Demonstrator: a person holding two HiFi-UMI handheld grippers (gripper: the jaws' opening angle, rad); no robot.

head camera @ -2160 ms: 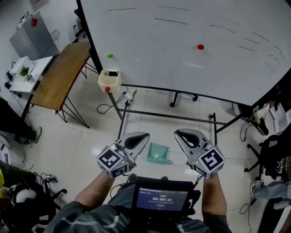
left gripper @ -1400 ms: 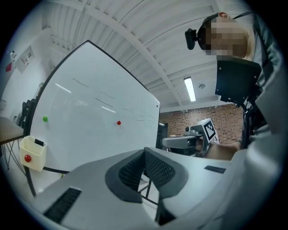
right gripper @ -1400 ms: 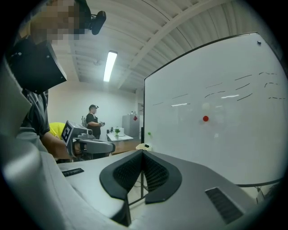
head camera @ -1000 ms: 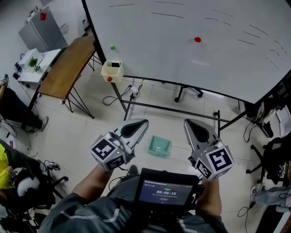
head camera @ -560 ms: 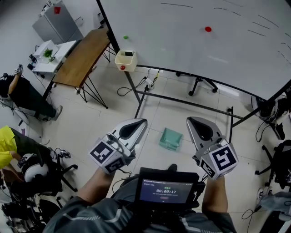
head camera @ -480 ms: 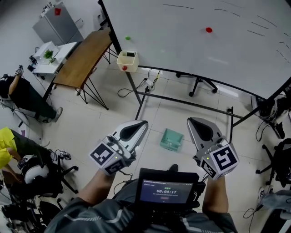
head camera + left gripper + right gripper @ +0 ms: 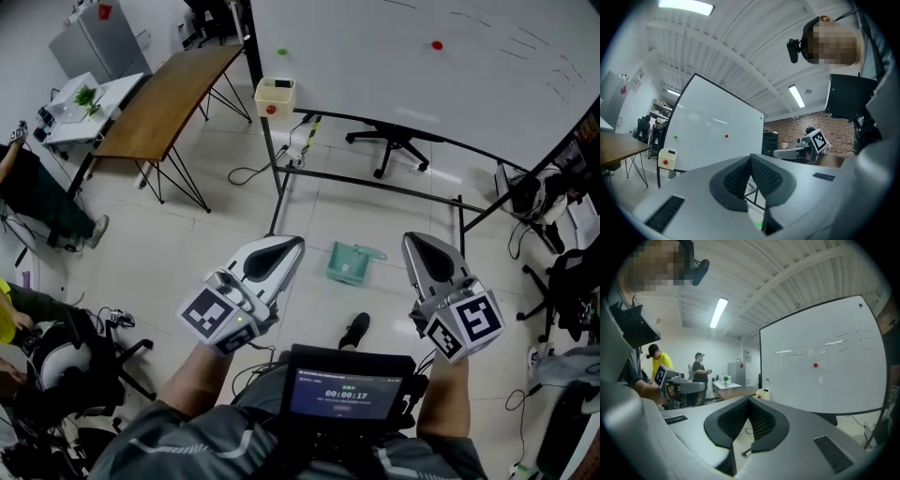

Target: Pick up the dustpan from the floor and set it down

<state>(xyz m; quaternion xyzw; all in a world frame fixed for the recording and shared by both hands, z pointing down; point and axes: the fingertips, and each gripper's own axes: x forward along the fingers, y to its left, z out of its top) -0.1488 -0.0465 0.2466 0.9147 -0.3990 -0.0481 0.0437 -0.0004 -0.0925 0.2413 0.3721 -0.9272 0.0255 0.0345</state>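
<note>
The green dustpan [image 7: 352, 262] lies on the tiled floor, seen in the head view between my two grippers and far below them. My left gripper [image 7: 292, 245] is held level to the left of it, jaws shut with nothing between them. My right gripper [image 7: 413, 241] is level to the right of it, also shut and empty. In the left gripper view the pads [image 7: 751, 160] meet at the tip. The right gripper view shows its pads [image 7: 749, 401] closed the same way. Neither gripper touches the dustpan.
A large whiteboard [image 7: 422, 56] on a wheeled black frame stands just beyond the dustpan, with a cream box [image 7: 275, 96] hung on its post. A wooden table [image 7: 159, 103] is at the left, an office chair base [image 7: 394, 145] behind. A dark shoe [image 7: 354, 330] steps below the dustpan.
The view has swung as the person walks: the whiteboard frame and the dustpan sit higher and nearer the grippers' tips, and a shoe now shows. Both grippers stay shut.
</note>
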